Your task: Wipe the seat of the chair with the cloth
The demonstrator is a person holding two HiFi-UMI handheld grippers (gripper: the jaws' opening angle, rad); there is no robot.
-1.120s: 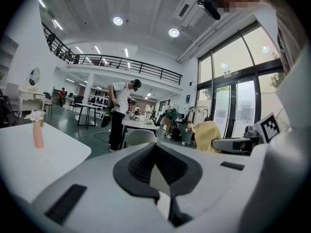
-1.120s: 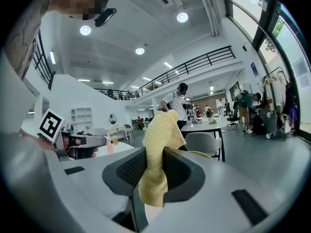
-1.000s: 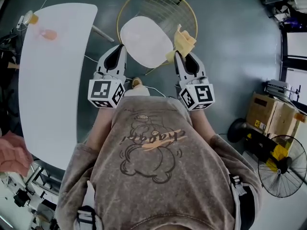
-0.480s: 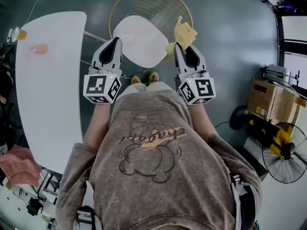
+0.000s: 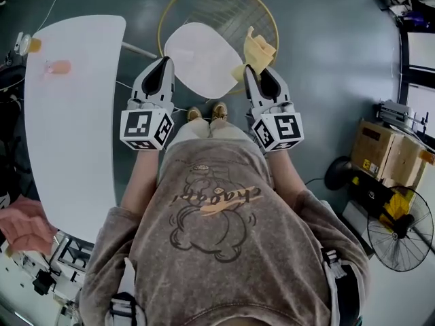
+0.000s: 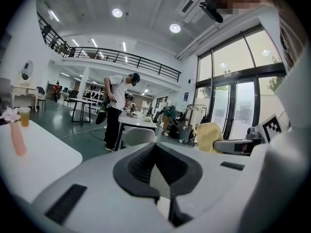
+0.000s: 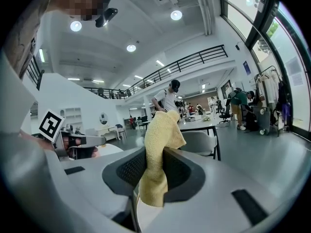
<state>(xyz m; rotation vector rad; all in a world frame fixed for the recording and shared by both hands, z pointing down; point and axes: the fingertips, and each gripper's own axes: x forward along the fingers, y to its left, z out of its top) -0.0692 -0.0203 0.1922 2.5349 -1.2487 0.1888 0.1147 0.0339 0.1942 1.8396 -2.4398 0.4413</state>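
Left gripper (image 5: pixel 162 62) and right gripper (image 5: pixel 249 71) are held side by side, pointed forward beside the chair seat (image 5: pixel 197 56). The yellow cloth (image 5: pixel 259 49) is clamped in the right; the left's jaws are together.

1. Bright, even hall: round ceiling lamps (image 6: pixel 117 12) overhead, daylight through tall windows (image 6: pixel 233 106).
2. The white table (image 5: pixel 68 114) glares; the floor (image 5: pixel 340 80) looks dull, with faint shadows.
3. Both gripper views bend hard, black at the corners.
4. The cloth (image 7: pixel 158 144) is sharp; distant people (image 7: pixel 167 100) are soft.

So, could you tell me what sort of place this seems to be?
Probably a large open-plan lab or workshop hall: there is a railed mezzanine, tall glazed doors, and a floor fan beside cardboard boxes on the bare floor.
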